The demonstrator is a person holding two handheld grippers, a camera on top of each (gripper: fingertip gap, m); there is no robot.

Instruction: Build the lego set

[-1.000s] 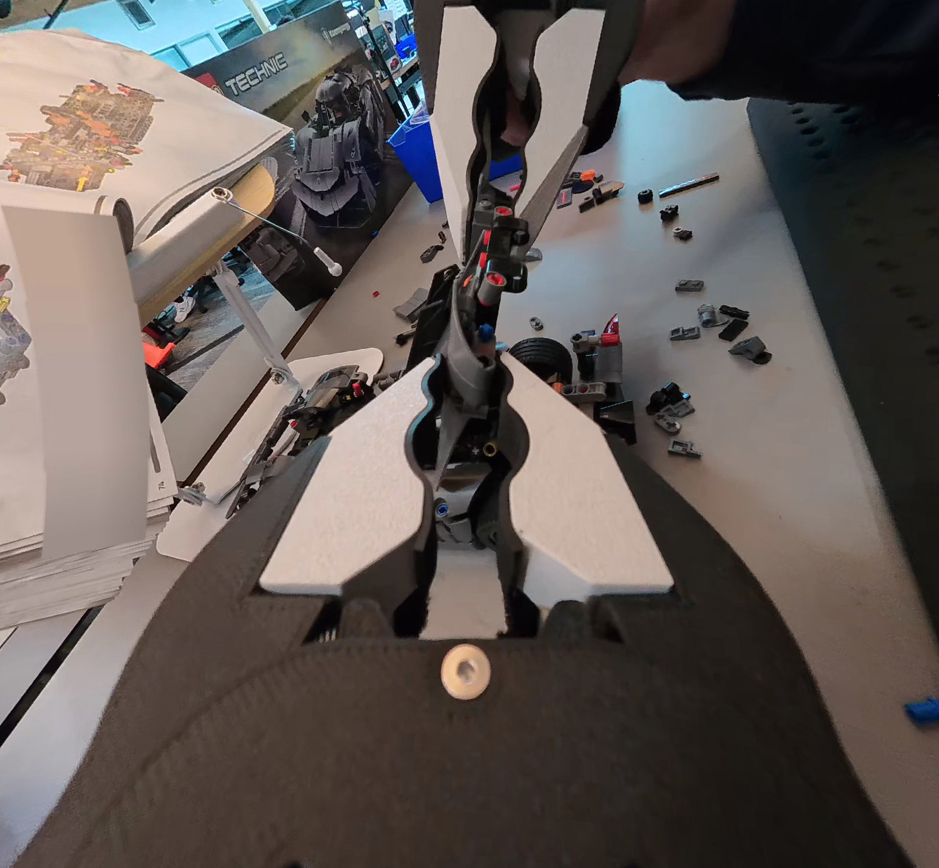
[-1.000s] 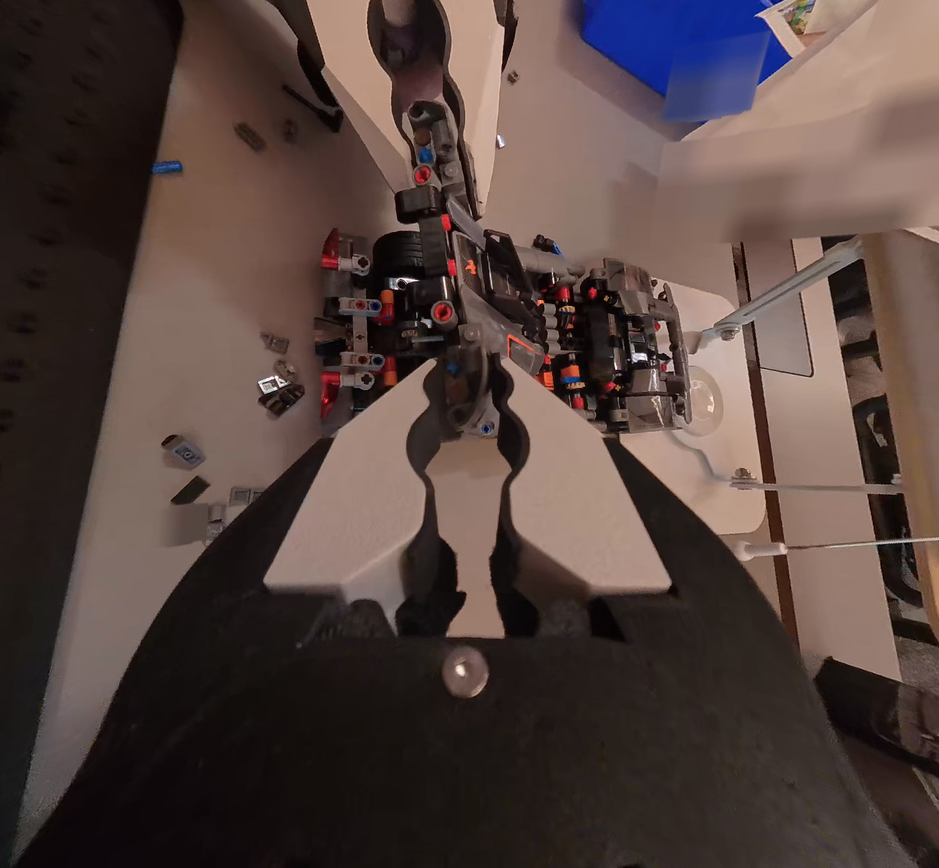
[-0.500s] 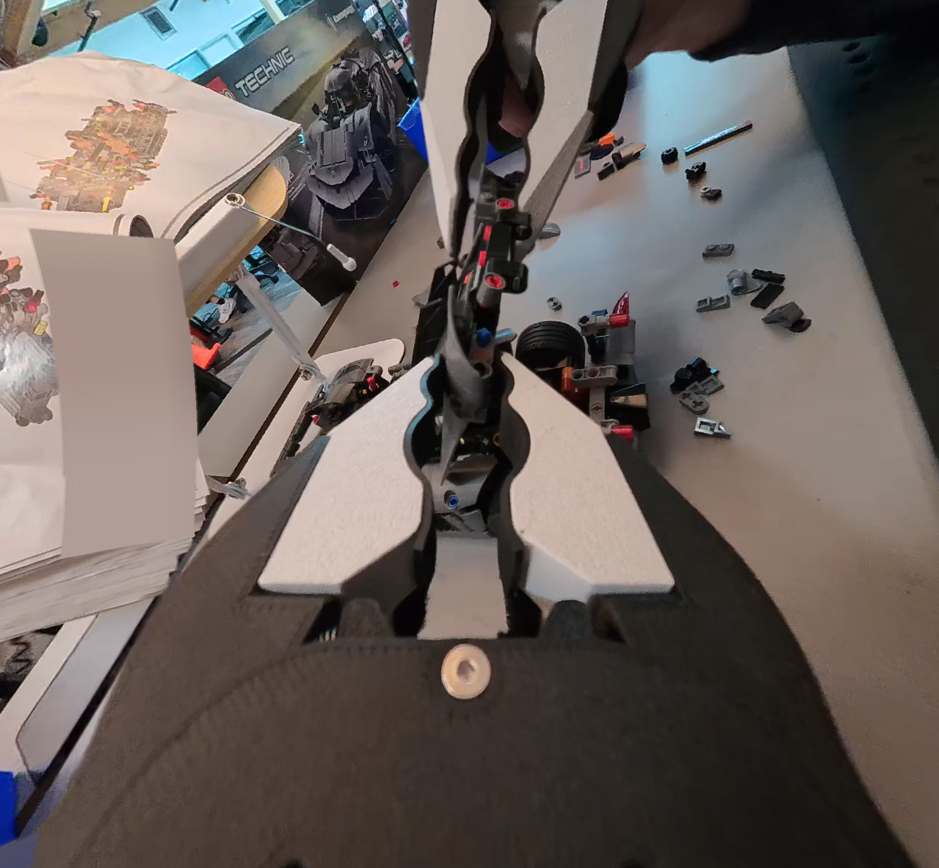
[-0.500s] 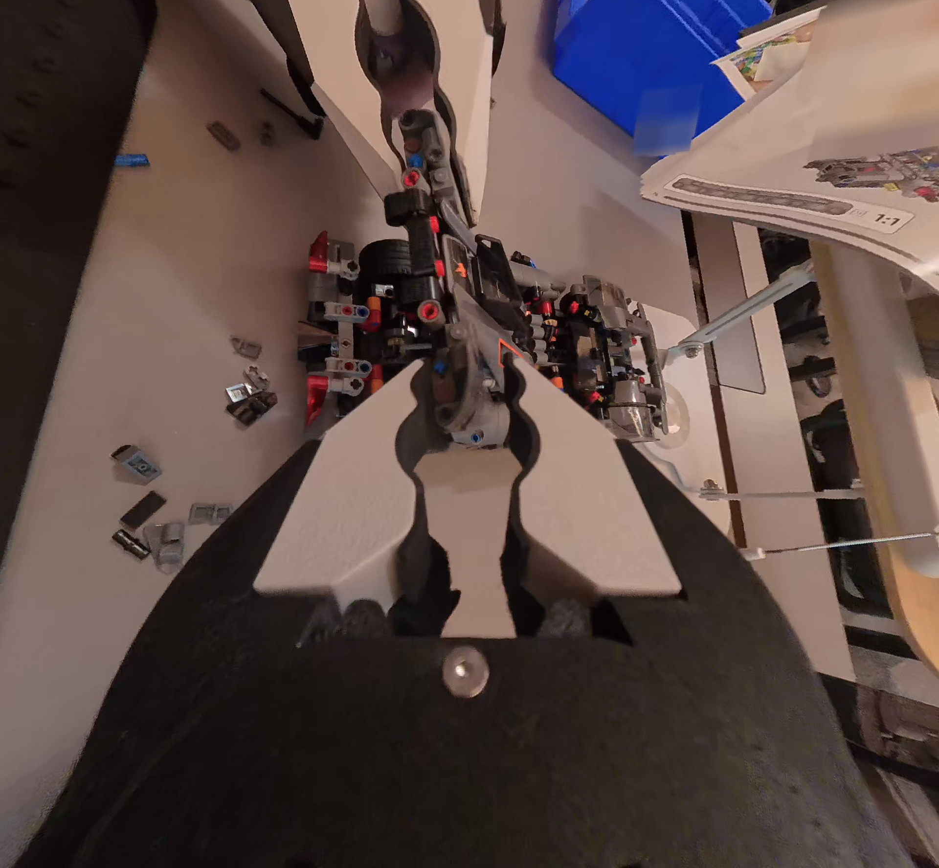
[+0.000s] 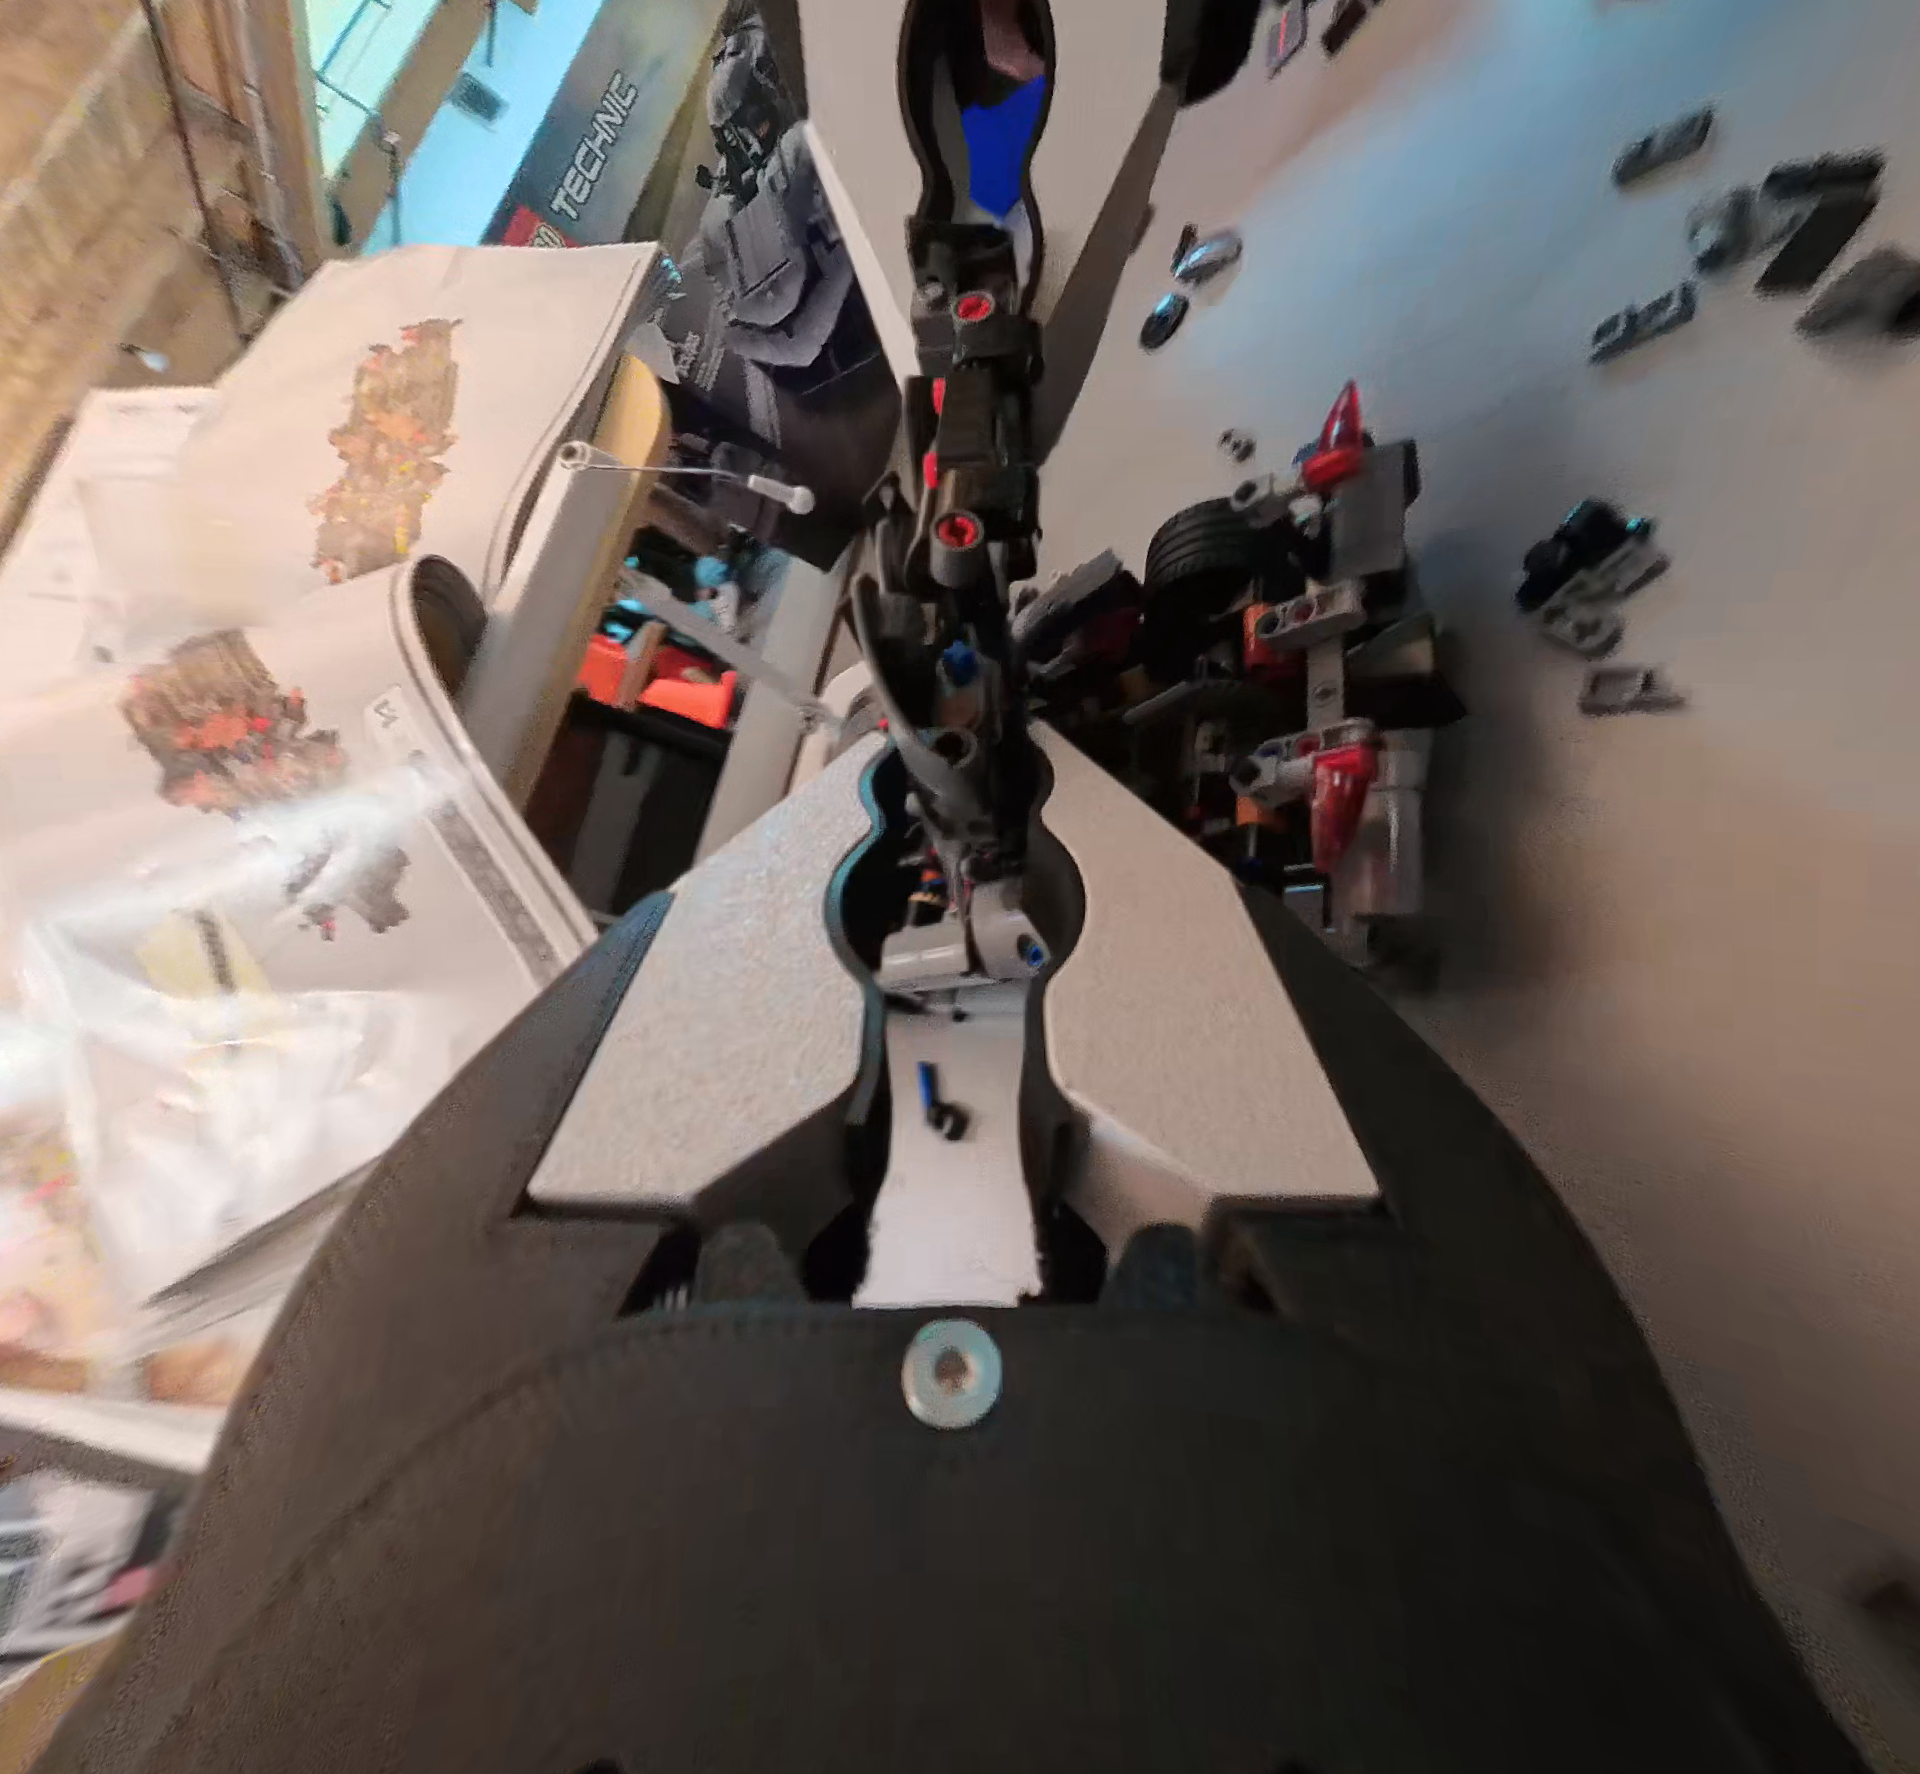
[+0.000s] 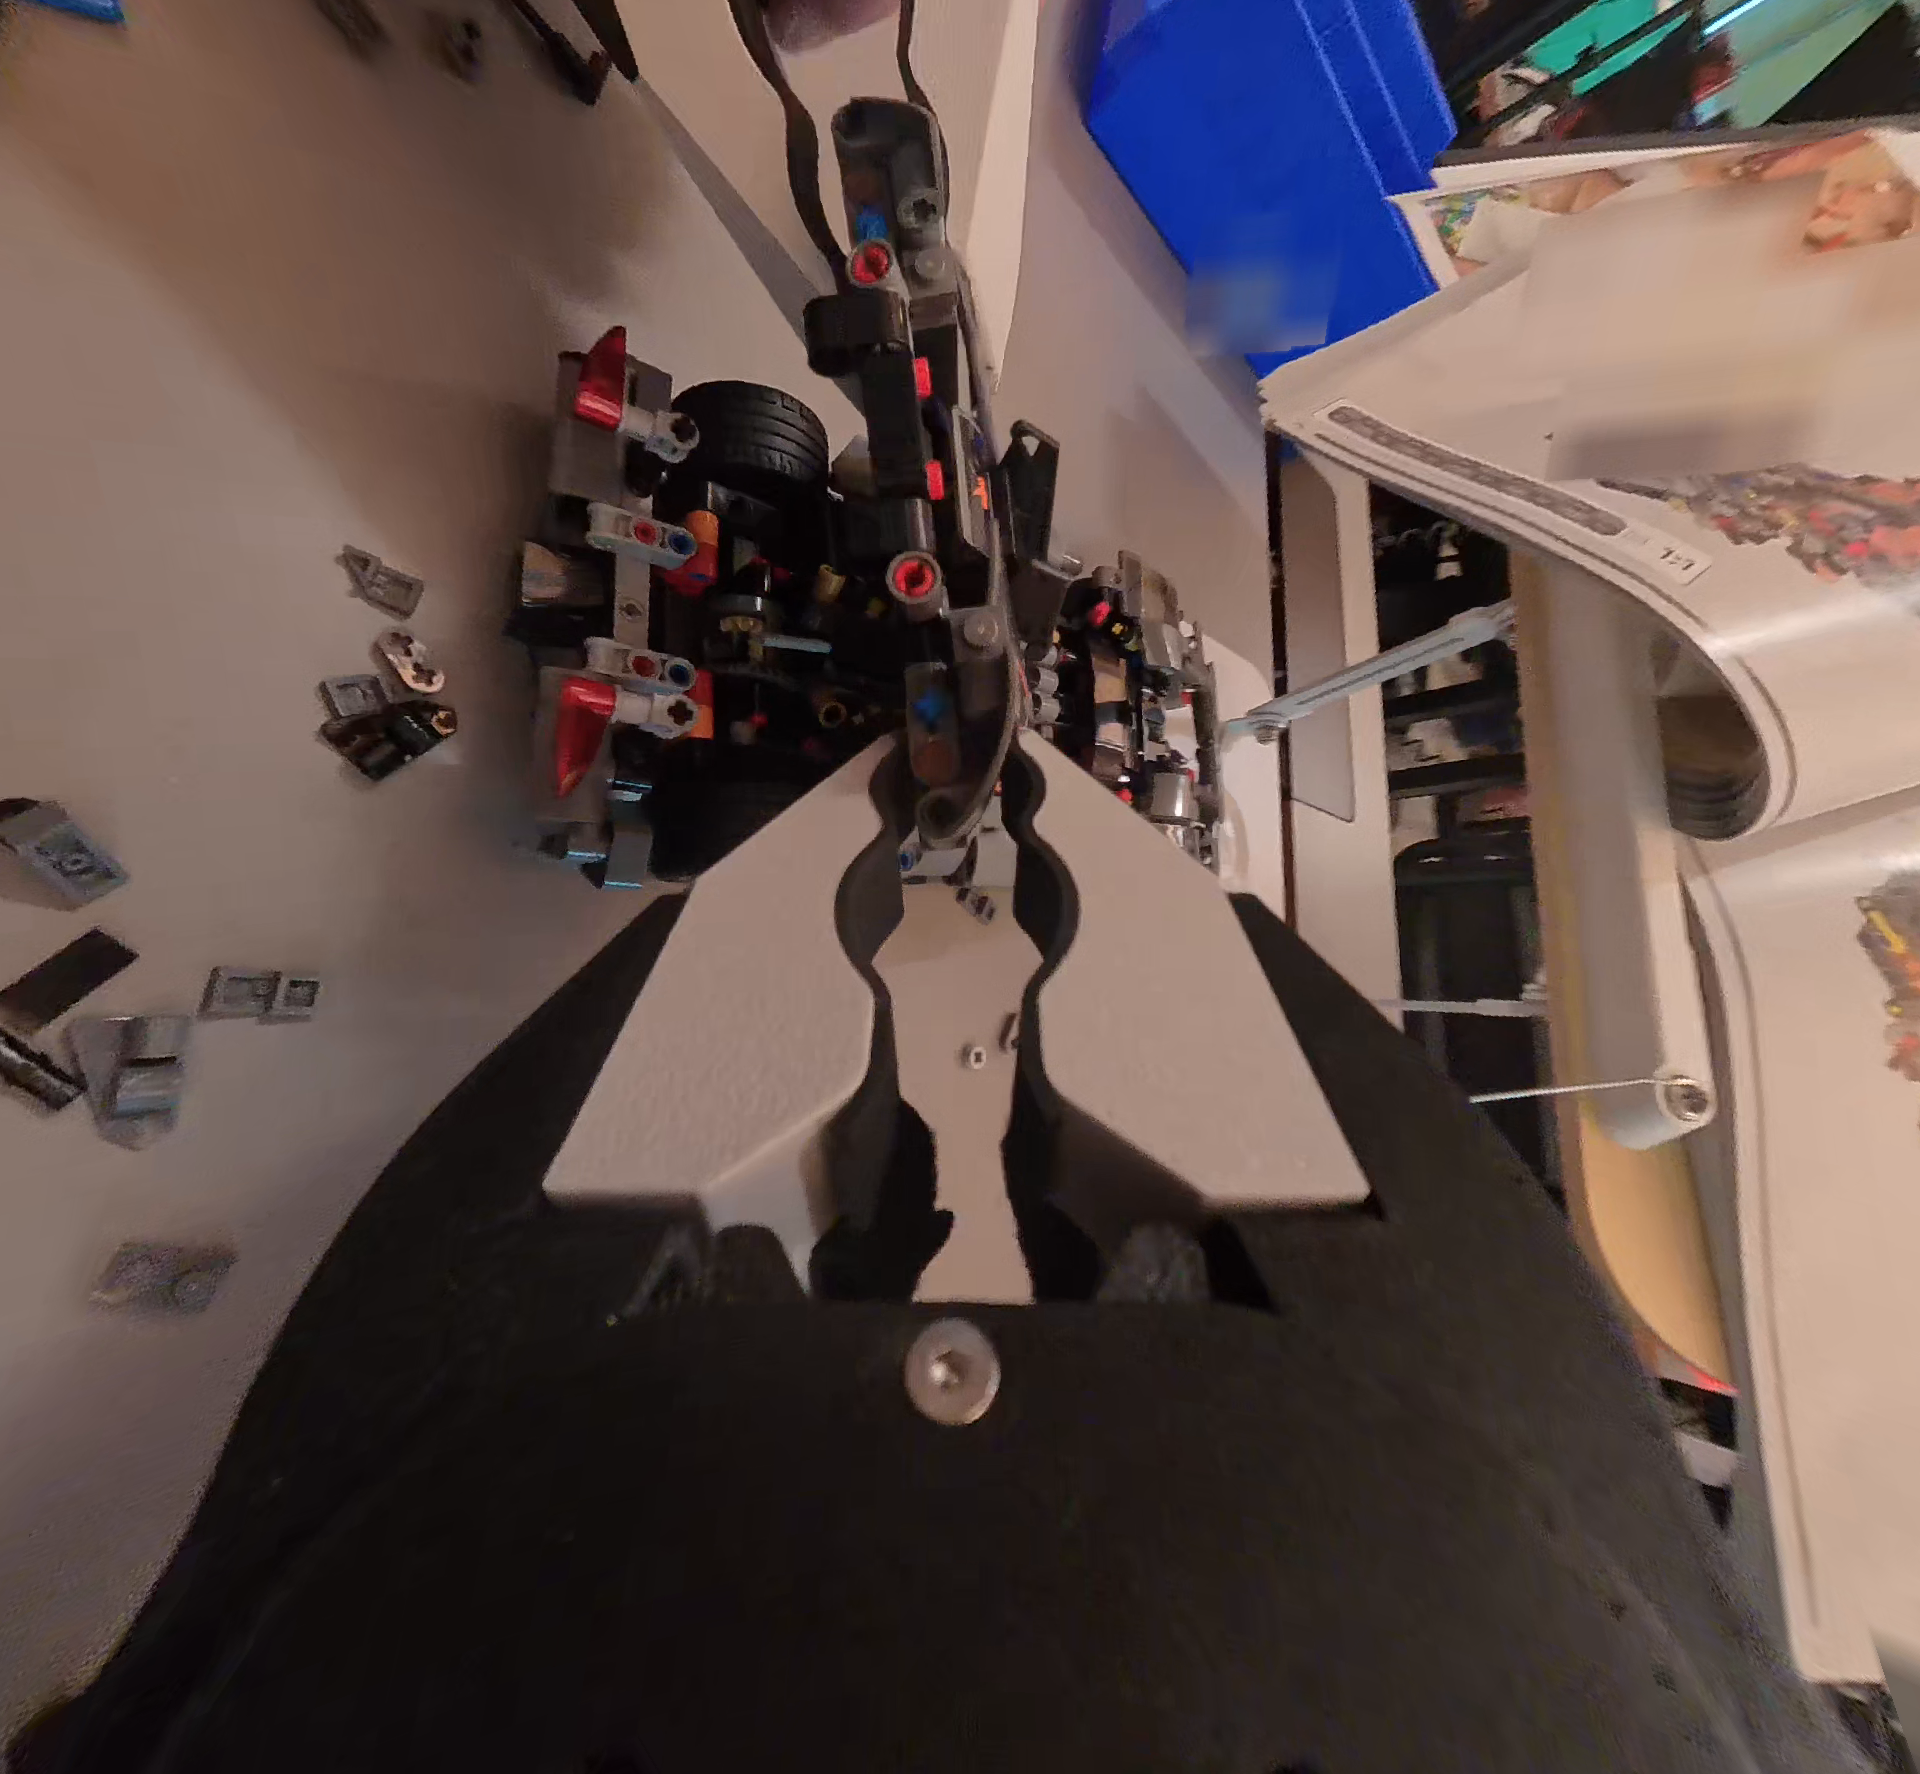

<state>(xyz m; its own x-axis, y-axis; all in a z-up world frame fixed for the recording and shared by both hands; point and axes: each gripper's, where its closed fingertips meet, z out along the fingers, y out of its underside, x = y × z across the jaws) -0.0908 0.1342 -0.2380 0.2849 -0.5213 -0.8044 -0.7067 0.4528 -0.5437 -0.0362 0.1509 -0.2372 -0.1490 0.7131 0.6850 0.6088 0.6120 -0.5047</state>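
A long black and grey lego sub-assembly [image 5: 971,519] with red pins is held between my two grippers, just above the table. My left gripper [image 5: 961,753] is shut on its near end. The right gripper [image 5: 977,270] grips its far end from the opposite side. In the right wrist view, my right gripper [image 6: 951,774] is shut on the near end of the sub-assembly [image 6: 904,467], and the left gripper [image 6: 899,197] holds the far end. The partly built car chassis [image 5: 1299,644] with tyres and red tail pieces lies on the table under and beside it, and also shows in the right wrist view [image 6: 717,581].
Loose grey and black pieces [image 5: 1766,238] lie scattered on the white table, also seen in the right wrist view [image 6: 384,685]. An open instruction booklet [image 5: 364,477] on a stand and the set's box [image 5: 727,197] are at one side. A blue bin [image 6: 1247,114] stands behind. Some 7 centimetres of space lies between my two pairs of fingers.
Both grippers, still holding the sub-assembly, have come lower and closer to the chassis, and the views have tilted. The grips have not changed.
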